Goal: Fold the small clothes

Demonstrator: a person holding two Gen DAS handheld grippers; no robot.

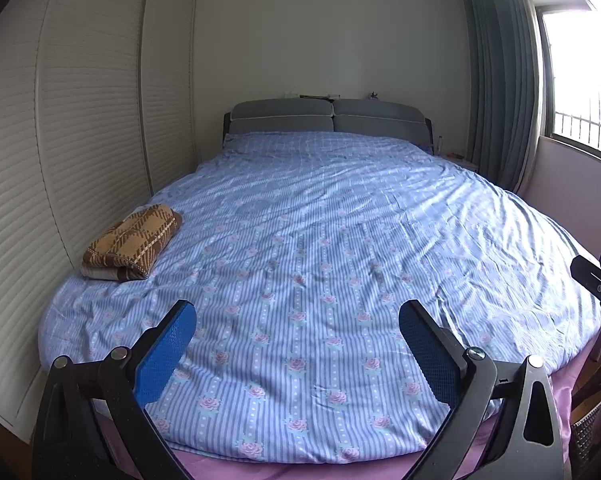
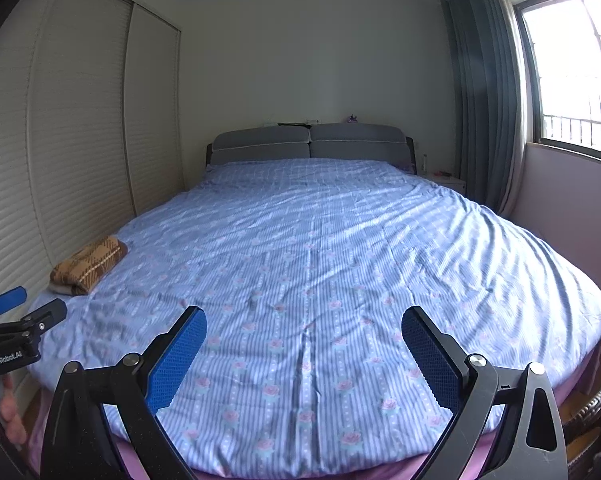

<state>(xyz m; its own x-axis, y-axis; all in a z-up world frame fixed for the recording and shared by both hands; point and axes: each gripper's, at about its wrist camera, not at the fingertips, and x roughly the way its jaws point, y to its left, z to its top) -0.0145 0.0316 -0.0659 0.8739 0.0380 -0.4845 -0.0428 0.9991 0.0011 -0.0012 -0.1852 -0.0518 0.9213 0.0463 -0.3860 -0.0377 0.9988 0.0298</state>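
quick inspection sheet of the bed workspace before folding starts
surface: bed with blue striped floral cover, wrinkled
job's things: folded brown plaid garment at the bed's left edge
clutter: small items on the headboard, too small to tell
grippers: left claw open, holds nothing; right claw open, holds nothing
cables: nothing seen
surroundings: louvred wardrobe doors left, grey curtain and window right

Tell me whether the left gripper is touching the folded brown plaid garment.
Apart. In the left wrist view, the open left gripper hangs near the bed's foot, and a wide stretch of blue floral bedspread separates it from the folded brown plaid garment.
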